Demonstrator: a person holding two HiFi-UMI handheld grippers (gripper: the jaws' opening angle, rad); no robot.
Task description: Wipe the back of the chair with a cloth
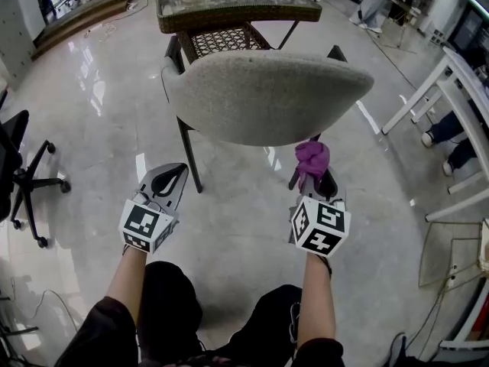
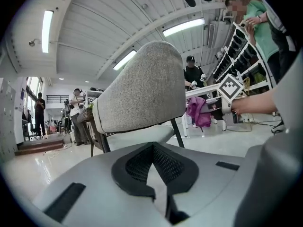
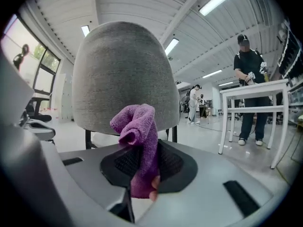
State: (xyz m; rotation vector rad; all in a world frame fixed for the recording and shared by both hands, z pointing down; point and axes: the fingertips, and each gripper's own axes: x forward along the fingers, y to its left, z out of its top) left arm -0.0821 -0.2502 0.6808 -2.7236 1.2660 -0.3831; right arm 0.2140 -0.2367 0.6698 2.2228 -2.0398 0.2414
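Observation:
A grey upholstered chair back (image 1: 267,96) curves across the middle of the head view, with black legs below it. My right gripper (image 1: 315,180) is shut on a purple cloth (image 1: 312,159), which bunches up just under the back's lower right edge. In the right gripper view the purple cloth (image 3: 138,141) stands between the jaws, close in front of the chair back (image 3: 125,79). My left gripper (image 1: 170,180) hangs lower left of the chair, shut and empty. From the left gripper view the chair back (image 2: 142,89) is ahead and the cloth (image 2: 199,111) is at the right.
A wicker table with a glass top (image 1: 237,6) stands behind the chair. A black office chair (image 1: 19,176) is at the far left. White table legs (image 1: 428,98) and a person's feet (image 1: 443,140) are at the right. Glossy floor lies around.

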